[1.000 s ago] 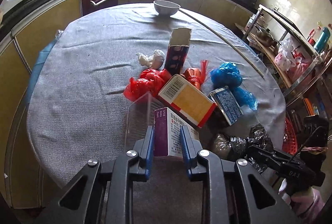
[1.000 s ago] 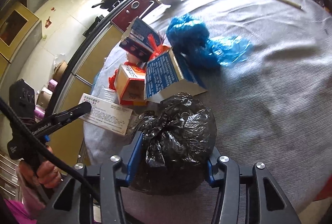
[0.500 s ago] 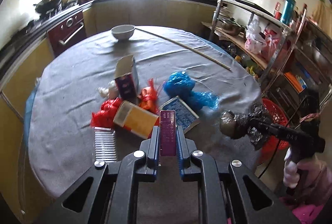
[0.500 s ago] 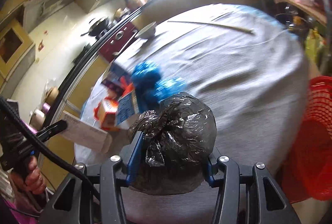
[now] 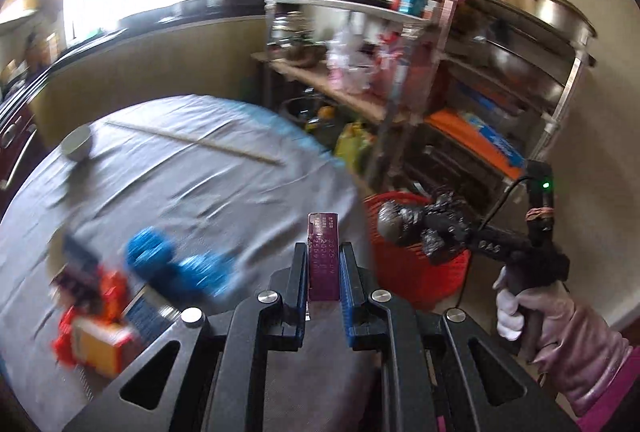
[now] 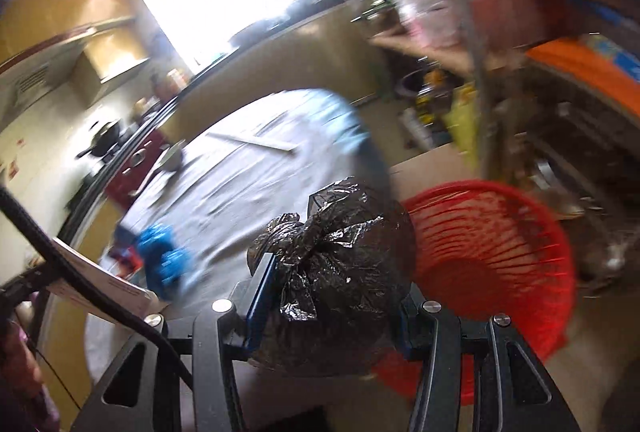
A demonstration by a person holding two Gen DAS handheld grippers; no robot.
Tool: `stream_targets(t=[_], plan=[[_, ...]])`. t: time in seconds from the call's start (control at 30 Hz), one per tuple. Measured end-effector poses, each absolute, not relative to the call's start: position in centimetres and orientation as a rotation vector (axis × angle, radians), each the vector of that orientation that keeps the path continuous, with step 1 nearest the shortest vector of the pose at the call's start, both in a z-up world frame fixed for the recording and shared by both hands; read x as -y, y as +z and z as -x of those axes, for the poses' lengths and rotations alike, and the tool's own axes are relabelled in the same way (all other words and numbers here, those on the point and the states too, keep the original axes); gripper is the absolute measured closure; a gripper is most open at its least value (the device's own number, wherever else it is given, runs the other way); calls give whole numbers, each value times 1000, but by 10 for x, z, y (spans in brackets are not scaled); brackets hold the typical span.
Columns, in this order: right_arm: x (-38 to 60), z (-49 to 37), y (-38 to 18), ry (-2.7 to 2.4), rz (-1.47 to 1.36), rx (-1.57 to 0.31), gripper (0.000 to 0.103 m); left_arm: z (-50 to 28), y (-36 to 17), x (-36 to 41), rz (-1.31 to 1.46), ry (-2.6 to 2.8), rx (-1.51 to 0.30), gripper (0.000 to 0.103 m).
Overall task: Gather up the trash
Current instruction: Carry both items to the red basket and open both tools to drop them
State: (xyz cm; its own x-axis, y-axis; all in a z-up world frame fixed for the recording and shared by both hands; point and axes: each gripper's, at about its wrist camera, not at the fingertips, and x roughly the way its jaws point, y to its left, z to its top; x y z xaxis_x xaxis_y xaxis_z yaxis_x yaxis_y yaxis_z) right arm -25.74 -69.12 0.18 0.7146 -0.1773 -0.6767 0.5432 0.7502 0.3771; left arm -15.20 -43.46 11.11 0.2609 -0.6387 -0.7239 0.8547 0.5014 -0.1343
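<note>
While blur is smearing the table [image 5: 208, 168] litter, the left gripper [image 5: 323, 272] is pinching a purple box [image 5: 322, 256] and the right gripper [image 6: 328, 296] is squeezing a black bag [image 6: 336, 272] beside the red basket [image 6: 500, 252].

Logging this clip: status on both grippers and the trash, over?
Left gripper shut on purple box. Right gripper shut on black bag. Red basket just ahead, nothing in the way.

Purple box [image 5: 323, 259] upright, edge-on, clamped above the bench [image 5: 208, 184] edge, knotted black bag [image 6: 332, 272] crumpled, gripped beside red basket [image 6: 492, 260] off the bench, blue bag [image 5: 176, 264], orange carton [image 5: 100, 344], red wrappers left on the bench
</note>
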Motion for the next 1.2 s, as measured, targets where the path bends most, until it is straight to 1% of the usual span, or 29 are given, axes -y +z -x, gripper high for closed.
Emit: stream_targets(t=[0.17,0.37,0.4,0.43,0.47,0.5,0.53,0.7,0.8,0.93,1.1,1.2], plan=[[725,295,0,-572,-598,-649,49,167,108,514,-340,-1208,-772,87],[746,319,-10,-629,-654,-656,46,175,79,586,-369,-1296,-835,86],[748,319,-12,-633,-660,-659,43,176,72,595,-387,-1292,-851,78],[750,320,-13,-640,-665,-664,43,177,66,600,-404,-1284,-862,71],[753,320,-14,-645,-670,-663,43,177,61,605,-419,-1269,-873,55],[755,321,-14,-647,-674,-661,43,176,57,607,-421,-1252,-881,45],[756,321,-13,-648,-674,-657,43,174,54,605,-416,-1235,-885,44],[753,323,-3,-660,-638,-639,43,169,49,571,-447,-1178,-890,44],[748,314,2,-636,-630,-626,43,165,48,537,-469,-1108,-877,43],[727,284,9,-556,-595,-637,43,162,50,474,-464,-1001,-848,42],[689,231,18,-415,-543,-666,43,142,57,376,-367,-814,-832,38],[660,198,21,-319,-517,-690,43,125,59,318,-303,-672,-840,37]])
